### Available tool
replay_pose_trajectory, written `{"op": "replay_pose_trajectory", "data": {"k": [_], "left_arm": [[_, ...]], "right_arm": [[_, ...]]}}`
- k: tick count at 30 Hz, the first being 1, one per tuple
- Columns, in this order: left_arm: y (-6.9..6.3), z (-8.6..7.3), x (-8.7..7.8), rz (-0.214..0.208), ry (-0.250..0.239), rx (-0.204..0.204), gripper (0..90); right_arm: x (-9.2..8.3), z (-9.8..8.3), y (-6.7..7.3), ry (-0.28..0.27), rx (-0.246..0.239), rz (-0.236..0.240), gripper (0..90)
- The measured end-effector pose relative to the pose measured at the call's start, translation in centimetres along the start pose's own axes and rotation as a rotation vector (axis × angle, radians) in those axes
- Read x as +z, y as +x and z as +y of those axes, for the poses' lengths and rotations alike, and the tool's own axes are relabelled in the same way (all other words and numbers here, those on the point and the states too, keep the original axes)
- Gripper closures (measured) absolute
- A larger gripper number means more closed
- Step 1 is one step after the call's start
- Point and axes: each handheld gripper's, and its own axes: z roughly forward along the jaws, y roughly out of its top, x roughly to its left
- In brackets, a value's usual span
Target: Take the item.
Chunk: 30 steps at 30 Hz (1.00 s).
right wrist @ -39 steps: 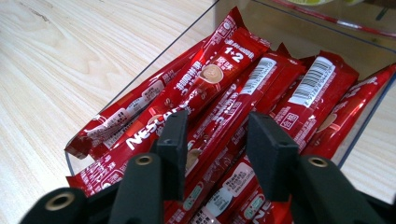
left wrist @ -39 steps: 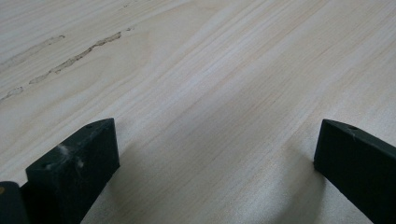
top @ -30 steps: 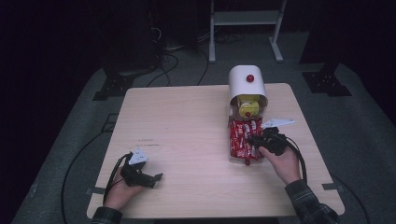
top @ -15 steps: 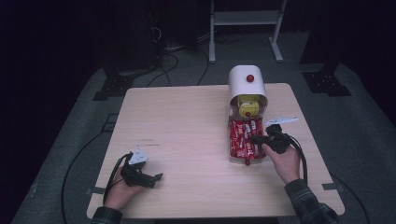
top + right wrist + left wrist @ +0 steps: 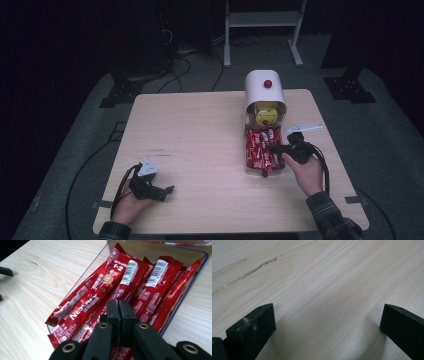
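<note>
Right tool (image 5: 118, 305) has just been closing, jaws together above the red sachets (image 5: 105, 282) in the clear tray (image 5: 197, 272), apparently pinching none. Left tool (image 5: 324, 322) rests apart on the bench (image 5: 324, 277). Next: reopen and grasp one sachet.

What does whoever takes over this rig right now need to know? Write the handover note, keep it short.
Left tool: open, nothing between the jaws, low over the bare table at the near left.
Right tool: jaws shut, tips down among the red coffee sachets; I cannot tell if one is pinched.
Sachets: piled in the clear tray in front of the white dispenser.
Done: right tool has reached the tray.
Left: probably check the grip, then lift a sachet out; none lies on the table outside the tray.
</note>
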Motion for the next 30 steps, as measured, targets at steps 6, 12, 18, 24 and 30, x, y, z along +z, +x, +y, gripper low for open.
{"op": "replay_pose_trajectory", "data": {"k": [6, 12, 18, 24, 30], "left_arm": [[0.0, 0.0, 0.0, 0.000, 0.000, 0.000, 0.0], [0.0, 0.0, 0.0, 0.000, 0.000, 0.000, 0.0], [0.0, 0.0, 0.0, 0.000, 0.000, 0.000, 0.0], [0.0, 0.0, 0.0, 0.000, 0.000, 0.000, 0.0], [0.0, 0.0, 0.0, 0.000, 0.000, 0.000, 0.0]], "right_arm": [[-0.7, 0.1, 0.0, -0.013, 0.002, 0.011, 87.4], [-1.6, 0.0, -0.2, -0.033, 0.005, 0.020, 87.4], [-2.1, 0.0, -0.5, -0.040, 0.012, 0.024, 87.4], [-2.9, 0.1, -0.6, -0.056, 0.012, 0.013, 87.4], [-3.5, 0.0, -0.9, -0.067, 0.016, 0.009, 87.4]]}}
